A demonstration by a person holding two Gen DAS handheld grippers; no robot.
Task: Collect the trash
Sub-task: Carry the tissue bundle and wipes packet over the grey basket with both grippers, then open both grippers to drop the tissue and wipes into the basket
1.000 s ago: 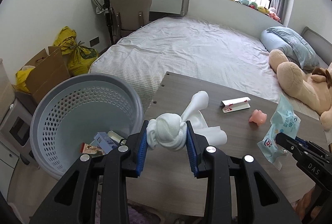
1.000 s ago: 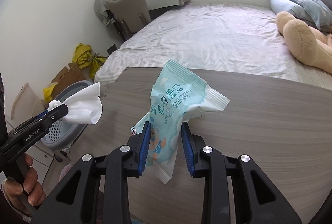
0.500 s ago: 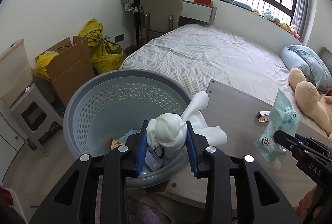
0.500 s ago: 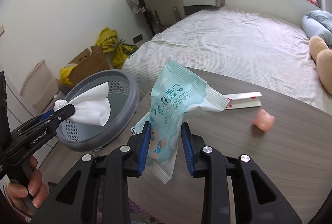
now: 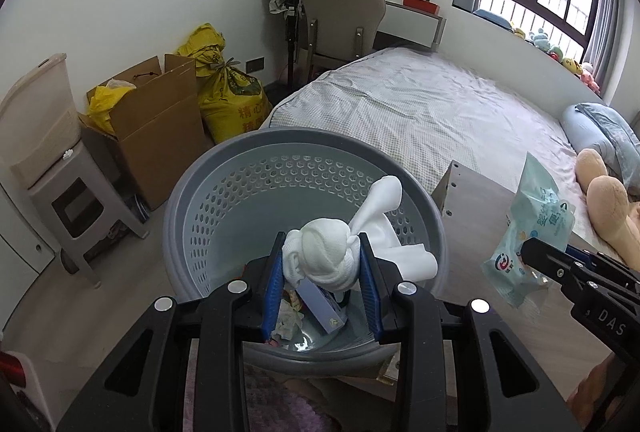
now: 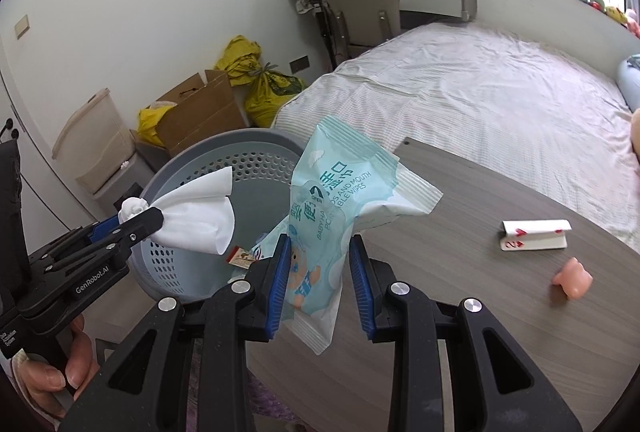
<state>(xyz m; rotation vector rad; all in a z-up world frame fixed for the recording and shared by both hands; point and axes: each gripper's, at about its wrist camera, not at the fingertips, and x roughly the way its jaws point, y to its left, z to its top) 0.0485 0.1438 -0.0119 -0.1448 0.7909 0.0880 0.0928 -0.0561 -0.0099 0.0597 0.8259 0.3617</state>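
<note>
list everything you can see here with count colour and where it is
tissue: 1, white, crumpled, clamped in the left gripper over the basket
wipes packet: 1, pale blue, clamped in the right gripper
basket: 1, grey, perforated, on the floor beside the table, some litter in its bottom
table: 1, grey-brown wood
playing card: 1, white with red marks, folded, on the table
small pink thing: 1, on the table near the card
bed: 1, pale sheet
cardboard box: 1, brown, by the wall
yellow sacks: 2, beside the box
chair: 1, grey, at the desk
left gripper: black, blue pads, shut
right gripper: black, blue pads, shut
hand: 1, holding the left gripper
</note>
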